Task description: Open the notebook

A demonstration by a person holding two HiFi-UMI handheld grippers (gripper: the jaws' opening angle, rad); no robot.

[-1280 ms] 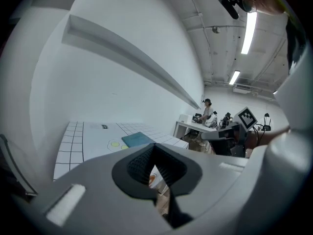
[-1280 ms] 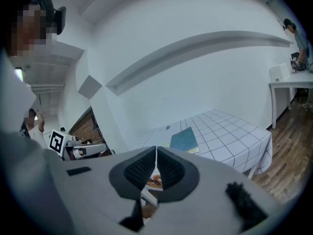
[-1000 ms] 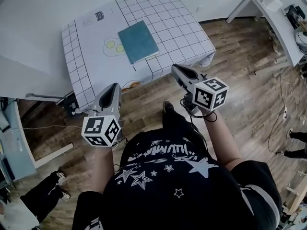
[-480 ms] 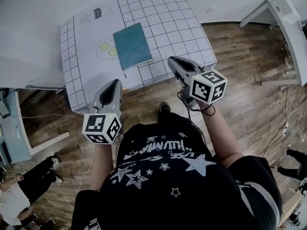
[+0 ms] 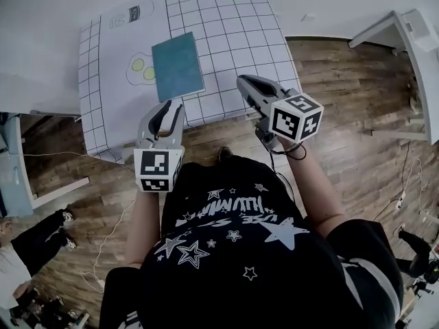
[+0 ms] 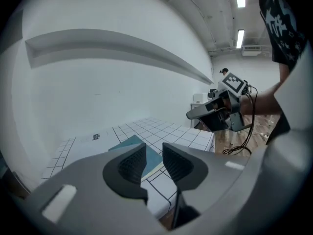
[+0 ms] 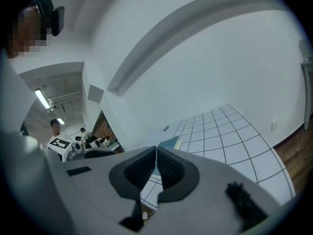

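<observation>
While I held both claws short of the gridded table (image 5: pixel 233 33), my left gripper (image 6: pixel 153 152) had just been opening, its jaws a little apart with nothing between them. My right gripper (image 7: pixel 156 155) was closed and empty. The teal notebook (image 5: pixel 178 66) lay unopened on the table, ahead of both.

The notebook (image 5: pixel 178 66) is teal, the table (image 5: pixel 240 19) white with black grid

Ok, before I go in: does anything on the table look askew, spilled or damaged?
Nothing stands out. The teal notebook lies closed and flat on the gridded table, partly covering a printed outline with two yellow circles. No spill or damage shows.
</observation>
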